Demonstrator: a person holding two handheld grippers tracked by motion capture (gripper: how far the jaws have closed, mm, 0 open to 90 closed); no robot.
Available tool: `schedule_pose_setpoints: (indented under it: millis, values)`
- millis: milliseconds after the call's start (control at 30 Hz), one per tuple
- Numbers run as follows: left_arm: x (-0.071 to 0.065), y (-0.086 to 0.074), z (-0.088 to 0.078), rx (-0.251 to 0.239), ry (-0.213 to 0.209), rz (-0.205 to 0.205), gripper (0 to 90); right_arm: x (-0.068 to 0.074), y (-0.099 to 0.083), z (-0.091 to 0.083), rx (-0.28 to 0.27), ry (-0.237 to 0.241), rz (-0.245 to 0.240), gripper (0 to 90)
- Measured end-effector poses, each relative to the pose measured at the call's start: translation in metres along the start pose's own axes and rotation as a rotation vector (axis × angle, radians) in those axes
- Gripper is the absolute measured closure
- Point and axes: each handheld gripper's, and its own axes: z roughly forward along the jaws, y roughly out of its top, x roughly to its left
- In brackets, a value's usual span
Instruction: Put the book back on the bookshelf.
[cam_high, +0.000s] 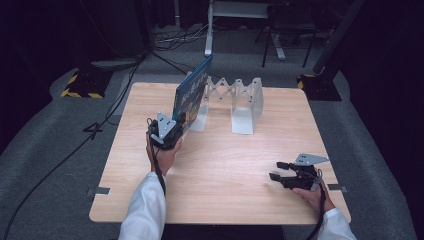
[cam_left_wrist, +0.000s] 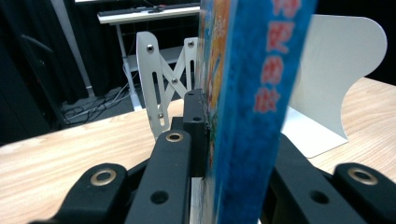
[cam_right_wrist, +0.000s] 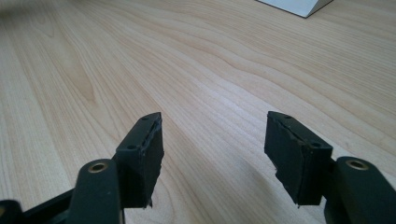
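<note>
Jaws of the left gripper (cam_high: 172, 131) clamp the blue picture book (cam_high: 192, 92) upright beside the white expandable metal bookend rack (cam_high: 235, 97), not yet slotted; the right gripper (cam_high: 281, 171) rests, jaws wide and empty.

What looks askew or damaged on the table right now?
The blue book leans at a slant instead of upright, clamped in the left gripper beside the white expanding rack. The right gripper's pads look ragged at their edges. Nothing is spilled.
</note>
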Motion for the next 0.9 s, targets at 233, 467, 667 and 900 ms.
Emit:
schedule_pose_setpoints:
  millis: [233, 467, 667, 900]
  values:
    - [0.002, -0.01, 0.016, 0.038, 0.022, -0.039, 82.0, 0.001, 0.0, 0.002, 0.013, -0.001, -0.009, 37.3]
    - [-0.001, -0.007, 0.025, 0.039, 0.032, -0.042, 81.7, 0.001, 0.0, 0.002, 0.015, 0.003, -0.009, 37.3]
    - [-0.001, -0.001, 0.037, 0.056, 0.046, -0.062, 81.7, 0.002, 0.0, 0.002, 0.018, 0.0, -0.015, 37.3]
    - [0.001, 0.003, 0.047, 0.06, 0.059, -0.106, 81.0, 0.002, 0.0, 0.002, 0.019, -0.002, -0.017, 37.1]
